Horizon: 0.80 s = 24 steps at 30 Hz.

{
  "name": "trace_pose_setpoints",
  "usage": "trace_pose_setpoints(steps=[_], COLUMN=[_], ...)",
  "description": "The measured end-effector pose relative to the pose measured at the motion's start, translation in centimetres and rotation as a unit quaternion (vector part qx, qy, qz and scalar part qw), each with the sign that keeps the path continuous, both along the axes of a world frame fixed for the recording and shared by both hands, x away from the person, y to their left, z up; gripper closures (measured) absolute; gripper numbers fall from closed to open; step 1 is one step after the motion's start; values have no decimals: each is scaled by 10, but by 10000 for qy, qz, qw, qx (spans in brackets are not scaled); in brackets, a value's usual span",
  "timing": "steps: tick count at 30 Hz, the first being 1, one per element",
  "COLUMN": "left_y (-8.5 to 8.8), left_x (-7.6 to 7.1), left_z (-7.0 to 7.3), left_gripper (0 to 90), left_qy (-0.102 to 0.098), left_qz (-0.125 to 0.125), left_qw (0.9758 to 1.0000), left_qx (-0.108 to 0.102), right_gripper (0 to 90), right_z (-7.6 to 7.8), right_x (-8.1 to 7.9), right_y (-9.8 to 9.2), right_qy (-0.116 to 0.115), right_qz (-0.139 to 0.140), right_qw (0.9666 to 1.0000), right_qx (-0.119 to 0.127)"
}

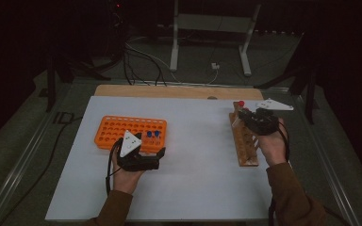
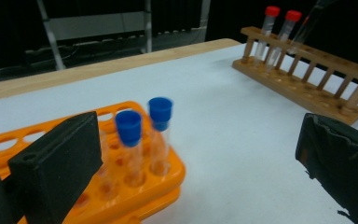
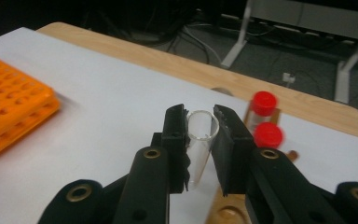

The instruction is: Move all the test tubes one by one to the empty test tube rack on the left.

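An uncapped glass test tube (image 3: 199, 140) sits pinched between the right gripper's (image 3: 200, 128) jaws, above the wooden rack (image 1: 245, 141) at about three o'clock on the white table (image 1: 198, 160). Two red-capped tubes (image 3: 264, 103) stand just beyond. At nine o'clock, the left gripper (image 1: 160, 151) hangs wide open beside the orange rack (image 1: 118, 129) with its blue-capped tubes (image 2: 129, 127).

Held tube's (image 3: 199, 144) foot behind pads

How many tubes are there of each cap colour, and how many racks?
Blue-capped clear tubes in the orange plastic rack: 2
Red-capped clear tubes in the wooden rack: 2
Uncapped clear tube held in the right gripper: 1
Racks: 2
Total: 5 tubes, 2 racks
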State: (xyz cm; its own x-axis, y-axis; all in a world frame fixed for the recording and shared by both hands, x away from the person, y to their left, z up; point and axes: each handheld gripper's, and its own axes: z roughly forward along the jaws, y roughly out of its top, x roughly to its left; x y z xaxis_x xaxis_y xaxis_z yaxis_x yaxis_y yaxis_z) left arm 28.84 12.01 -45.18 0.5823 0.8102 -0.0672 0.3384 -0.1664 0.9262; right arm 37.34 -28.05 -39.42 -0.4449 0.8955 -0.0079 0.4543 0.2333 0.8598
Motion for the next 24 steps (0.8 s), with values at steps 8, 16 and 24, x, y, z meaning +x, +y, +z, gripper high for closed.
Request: trace_pose_setpoints(steps=[8,16,24], left_y=[-14,-28,-42], left_x=[1,3,5], left_z=[4,5,5], left_gripper=[11,11,11], left_qy=[-82,-118,-126], left_qz=[-144,-234,-353], left_qw=[9999,9997,9993], left_qx=[30,0,23], right_gripper=[764,763,763], right_z=[-6,-11,-14], right_x=[-7,-13,-20], right_y=[19,36,49], right_qy=[114,227,291], right_qz=[352,675,971], right_qw=[9993,9974,9947], right_qx=[30,76,147])
